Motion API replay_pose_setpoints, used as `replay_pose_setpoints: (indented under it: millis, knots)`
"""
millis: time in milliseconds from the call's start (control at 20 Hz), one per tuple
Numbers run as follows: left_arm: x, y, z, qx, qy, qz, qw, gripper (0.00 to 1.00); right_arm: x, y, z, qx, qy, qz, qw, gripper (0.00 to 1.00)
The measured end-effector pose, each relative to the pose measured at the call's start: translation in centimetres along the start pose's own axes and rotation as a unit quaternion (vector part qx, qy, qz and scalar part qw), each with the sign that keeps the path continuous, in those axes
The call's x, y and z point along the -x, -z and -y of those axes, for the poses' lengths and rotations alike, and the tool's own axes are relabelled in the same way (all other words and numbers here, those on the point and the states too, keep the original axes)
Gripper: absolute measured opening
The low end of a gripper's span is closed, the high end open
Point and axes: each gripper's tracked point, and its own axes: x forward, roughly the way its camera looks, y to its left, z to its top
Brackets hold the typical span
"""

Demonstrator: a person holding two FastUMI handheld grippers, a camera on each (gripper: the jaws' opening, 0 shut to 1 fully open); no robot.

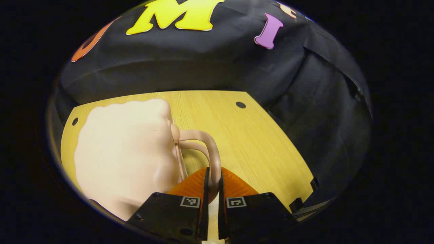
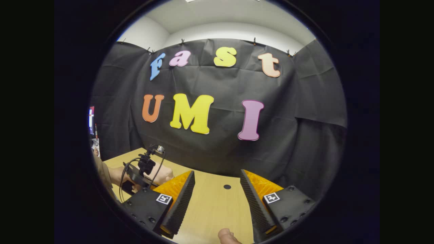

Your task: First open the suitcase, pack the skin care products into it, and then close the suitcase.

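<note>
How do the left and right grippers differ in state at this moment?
The left gripper is shut on the suitcase handle, both fingers pressing its loop; the right gripper stands open with nothing between its fingers. The left gripper sits low, close against the pale suitcase; the right gripper is held above bare table, facing the booth wall. Both are over the same wooden table.

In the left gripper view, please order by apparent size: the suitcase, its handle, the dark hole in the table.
1. suitcase
2. handle, which the left gripper pinches
3. hole in the table, though it is farther away
</note>
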Motion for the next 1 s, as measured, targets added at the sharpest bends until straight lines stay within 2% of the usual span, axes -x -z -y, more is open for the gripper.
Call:
replay_pose_setpoints:
  millis: [50, 150, 250, 300, 350, 400, 450, 500, 550, 600, 650, 700, 800, 850, 900, 950, 1000]
  knots:
    - [-0.1, -0.1, 0.4, -0.013, -0.002, -0.001, 1.0, 0.16, -0.1, 0.0, 0.4, -0.004, 0.006, -0.002, 1.0, 0.77]
    - [0.3, -0.8, 1.4, -0.017, 0.009, 0.004, 1.0, 0.26, -0.5, 0.3, 0.7, -0.012, 0.012, -0.008, 1.0, 0.78]
    - [1.7, -2.4, 0.4, 0.004, -0.025, 0.022, 0.999, 0.63, -1.0, 0.3, 1.0, -0.018, 0.019, -0.012, 1.0, 0.8]
    - [3.0, -3.5, -0.3, 0.019, -0.043, 0.036, 0.998, 0.58, -1.2, 0.1, 1.0, -0.02, 0.022, -0.011, 0.999, 0.8]
    - [4.7, -4.7, -0.9, 0.036, -0.06, 0.056, 0.996, 0.73, -1.4, -0.1, 0.9, -0.021, 0.026, -0.009, 0.999, 0.8]
    - [6.5, -6.1, -1.6, 0.047, -0.073, 0.077, 0.993, 0.8, -1.7, -0.3, 0.8, -0.021, 0.03, -0.006, 0.999, 0.8]
    - [8.4, -7.3, -2.2, 0.048, -0.086, 0.091, 0.991, 0.73, -2.0, -0.6, 0.6, -0.023, 0.032, -0.004, 0.999, 0.8]
    - [10.4, -8.2, -3.1, 0.043, -0.104, 0.1, 0.989, 0.8, -2.3, -0.8, 0.2, -0.025, 0.032, -0.002, 0.999, 0.8]
    - [12.5, -9.2, -4.0, 0.036, -0.124, 0.114, 0.985, 0.81, -2.6, -1.0, -0.2, -0.028, 0.035, -0.001, 0.999, 0.8]
    - [14.8, -10.4, -4.9, 0.024, -0.145, 0.131, 0.98, 0.92, -2.9, -1.1, -0.7, -0.032, 0.037, 0.0, 0.999, 0.8]
    - [17.3, -11.7, -5.7, 0.012, -0.165, 0.153, 0.974, 0.85, -3.3, -1.2, -1.3, -0.036, 0.038, 0.0, 0.999, 0.8]
    - [19.7, -13.2, -6.3, -0.002, -0.178, 0.18, 0.967, 0.91, -3.6, -1.1, -1.9, -0.04, 0.04, -0.003, 0.998, 0.8]
    - [24.4, -15.9, -7.5, -0.019, -0.206, 0.229, 0.951, 0.96, -4.1, -1.2, -3.3, -0.043, 0.042, -0.007, 0.998, 0.8]
    - [21.2, -11.3, -4.7, -0.021, -0.215, 0.246, 0.945, 0.98, -4.3, -1.2, -4.2, -0.041, 0.041, -0.007, 0.998, 0.8]
    - [28.7, -17.3, -6.7, -0.028, -0.22, 0.264, 0.939, 0.98, -4.4, -1.3, -5.0, -0.036, 0.041, -0.006, 0.998, 0.8]
    - [28.8, -16.8, -7.4, -0.034, -0.222, 0.281, 0.933, 0.98, -4.5, -1.5, -5.7, -0.032, 0.042, -0.005, 0.999, 0.8]
    - [28.9, -17.5, -6.2, -0.041, -0.22, 0.296, 0.929, 0.98, -4.4, -1.7, -6.3, -0.03, 0.041, -0.002, 0.999, 0.8]
